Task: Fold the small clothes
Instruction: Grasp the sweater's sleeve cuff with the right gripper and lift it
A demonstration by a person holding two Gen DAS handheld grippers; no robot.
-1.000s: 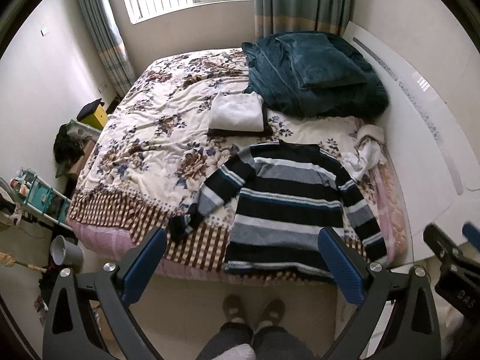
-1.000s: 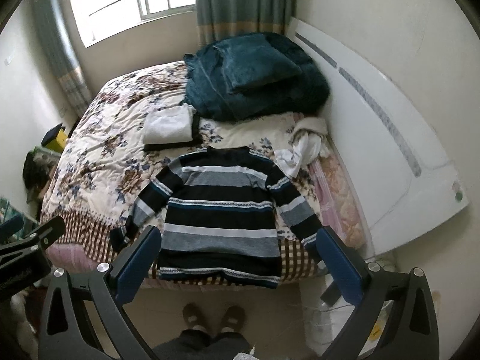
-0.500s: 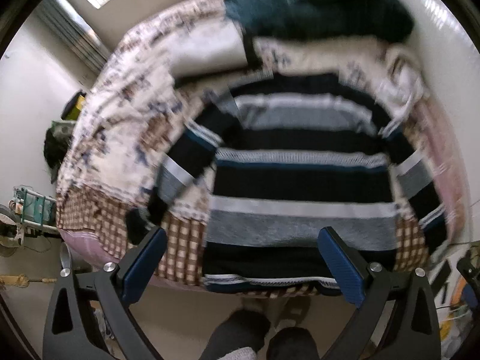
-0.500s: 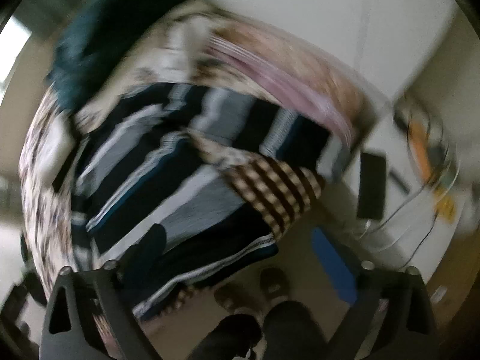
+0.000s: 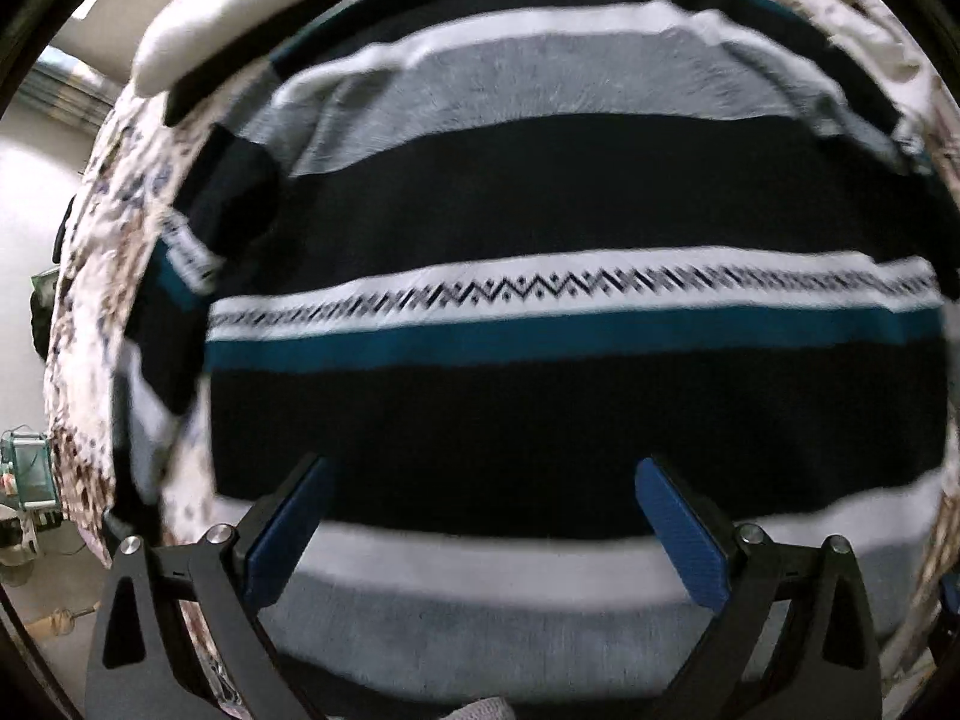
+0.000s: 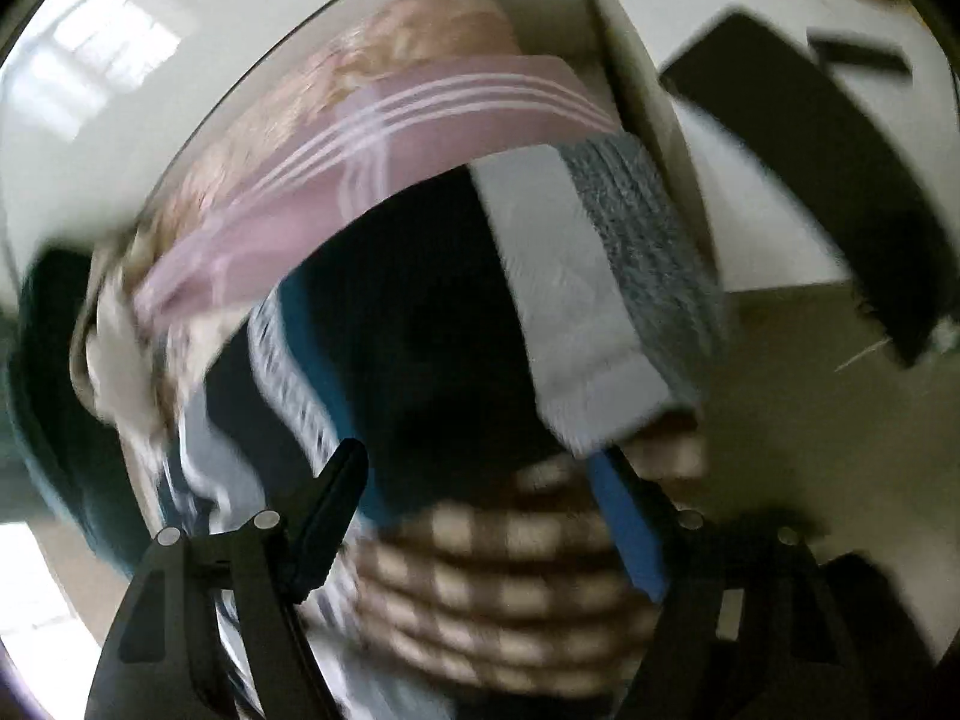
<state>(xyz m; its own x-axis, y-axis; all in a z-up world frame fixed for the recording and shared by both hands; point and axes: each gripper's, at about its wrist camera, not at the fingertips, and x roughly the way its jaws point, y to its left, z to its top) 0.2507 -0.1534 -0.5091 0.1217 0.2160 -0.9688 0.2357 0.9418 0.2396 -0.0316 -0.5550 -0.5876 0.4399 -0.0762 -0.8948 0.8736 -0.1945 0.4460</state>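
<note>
A striped sweater (image 5: 540,192) in black, grey, white and teal lies flat on the bed and fills the left wrist view. My left gripper (image 5: 480,516) is open and empty, low over the sweater's lower body. In the right wrist view, which is blurred, my right gripper (image 6: 480,492) is open just above the sweater's right sleeve (image 6: 456,336), whose grey and white cuff (image 6: 600,300) reaches the bed's edge.
The floral bedspread (image 5: 96,252) shows left of the sweater, with a folded white garment (image 5: 240,18) at the top. The right wrist view shows the checked bedspread border (image 6: 510,588), a pink sheet (image 6: 420,120), the white headboard (image 6: 180,90) and a dark object (image 6: 840,168) on a white surface.
Both grippers have dropped from high above the bed to just over the sweater. The left went to the lower body, the right swung to the right sleeve. Both stay open.
</note>
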